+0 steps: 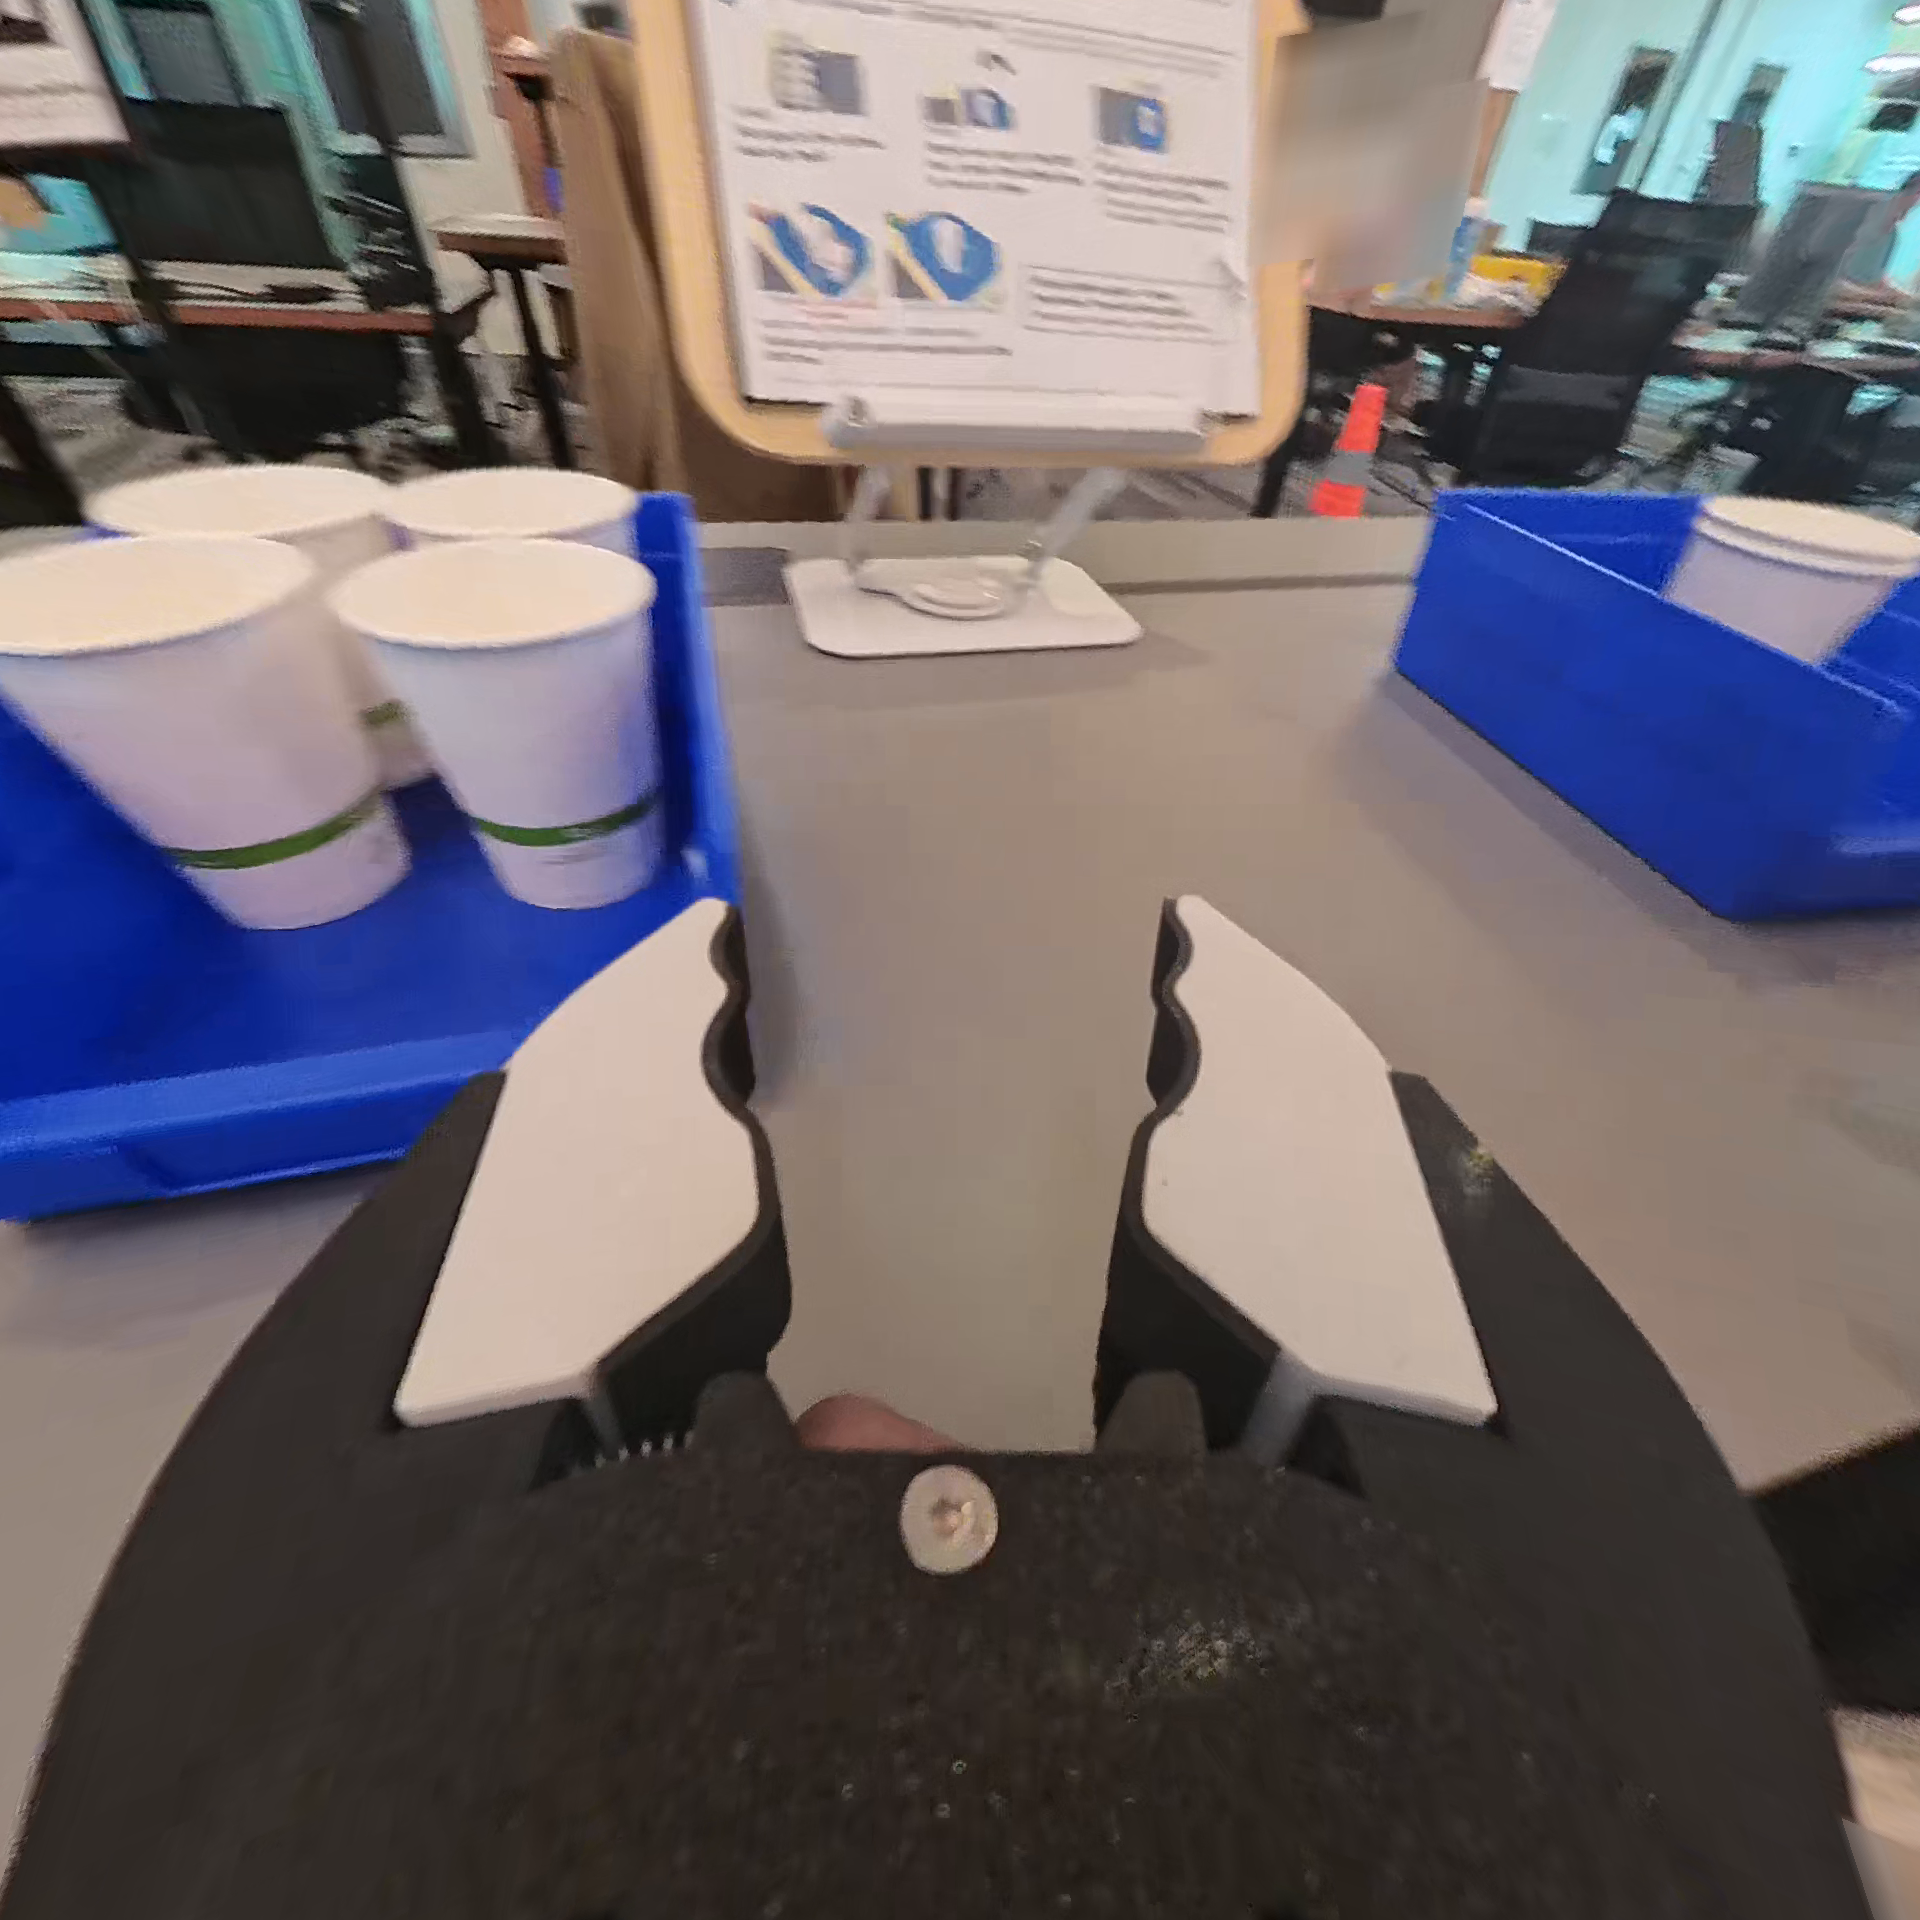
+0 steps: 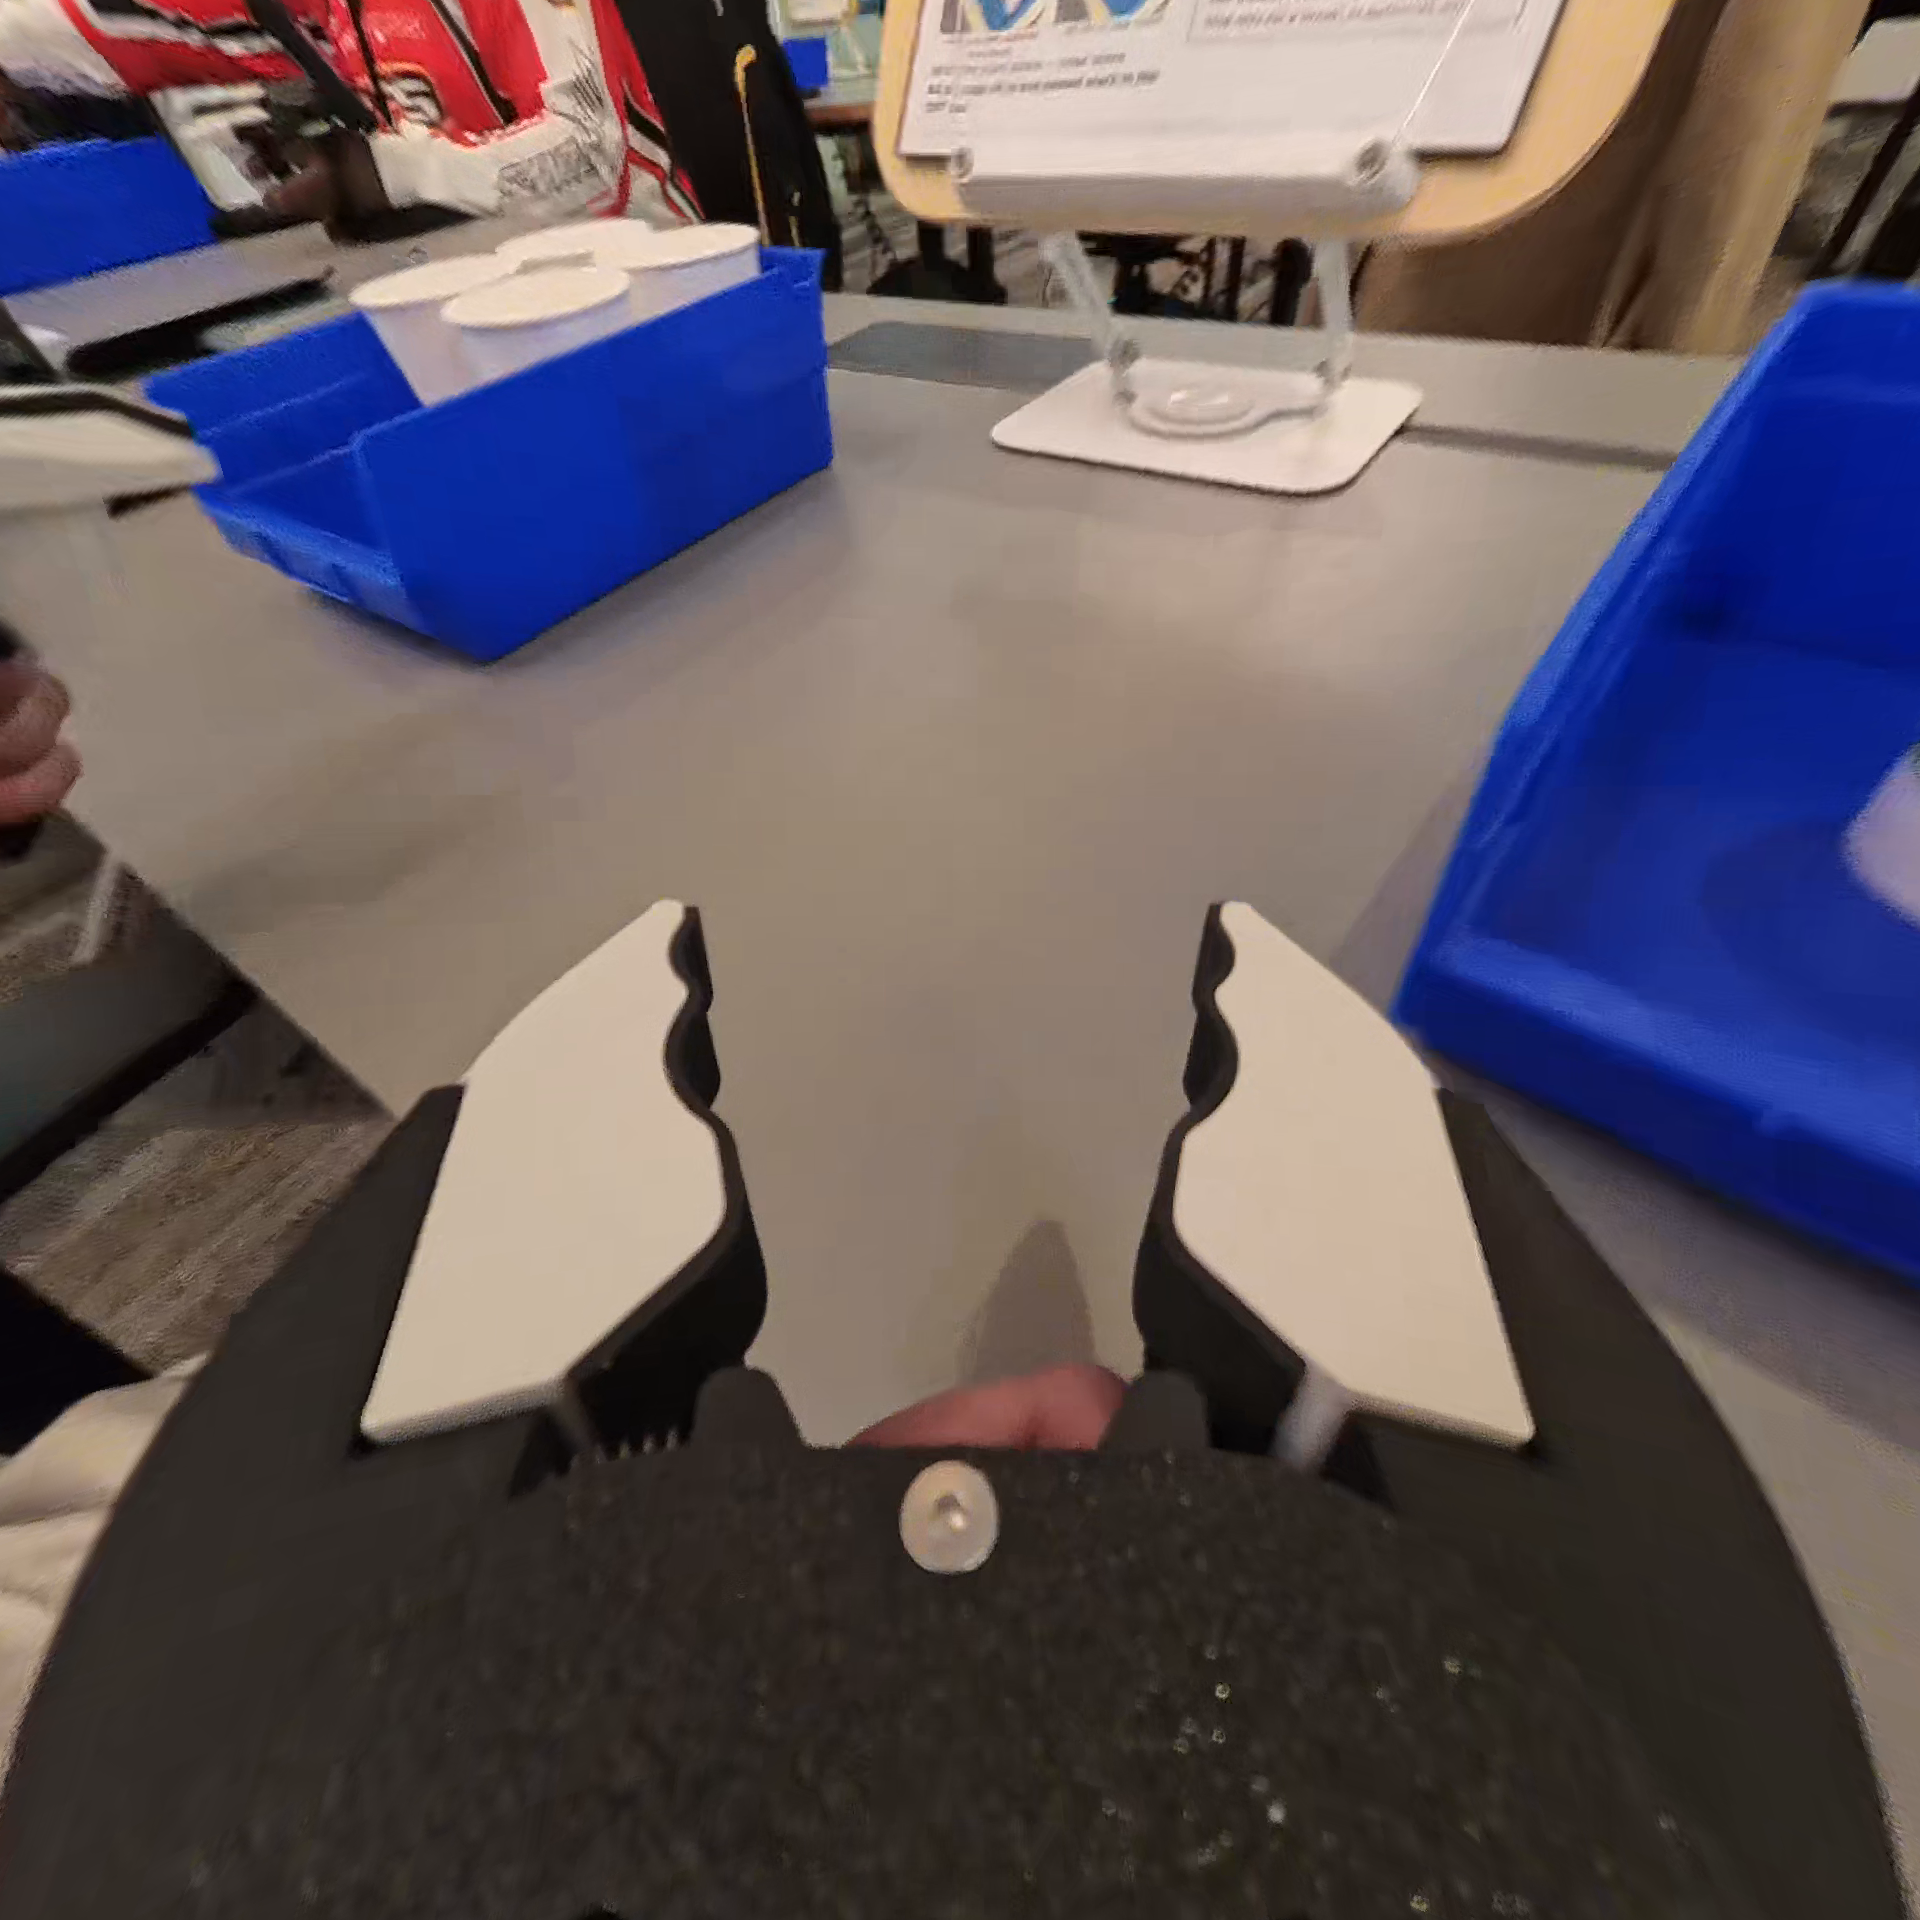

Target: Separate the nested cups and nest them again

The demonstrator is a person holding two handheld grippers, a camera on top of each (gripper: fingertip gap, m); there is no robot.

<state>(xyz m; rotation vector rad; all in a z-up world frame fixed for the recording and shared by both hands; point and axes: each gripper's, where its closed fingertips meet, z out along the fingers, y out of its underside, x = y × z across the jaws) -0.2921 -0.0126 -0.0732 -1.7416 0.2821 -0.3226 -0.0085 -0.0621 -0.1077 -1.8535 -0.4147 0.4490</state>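
Both the left gripper (image 1: 951,914) and right gripper (image 2: 951,920) gape wide and empty over the table (image 1: 1039,831), so no step has begun; next, likely reach the cups (image 1: 499,686) in the left bin (image 1: 312,1039).

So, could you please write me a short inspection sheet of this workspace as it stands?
Surface: grey table, bare in the middle.
Job's things: four white paper cups stand apart in the left blue bin; another cup is in the right blue bin.
Clutter: instruction board on a white stand at the far edge.
Grippers: left gripper and right gripper both open and empty, over the table.
Cables: nothing seen.
Surroundings: desks, chairs, an orange cone; a person in red and white behind.
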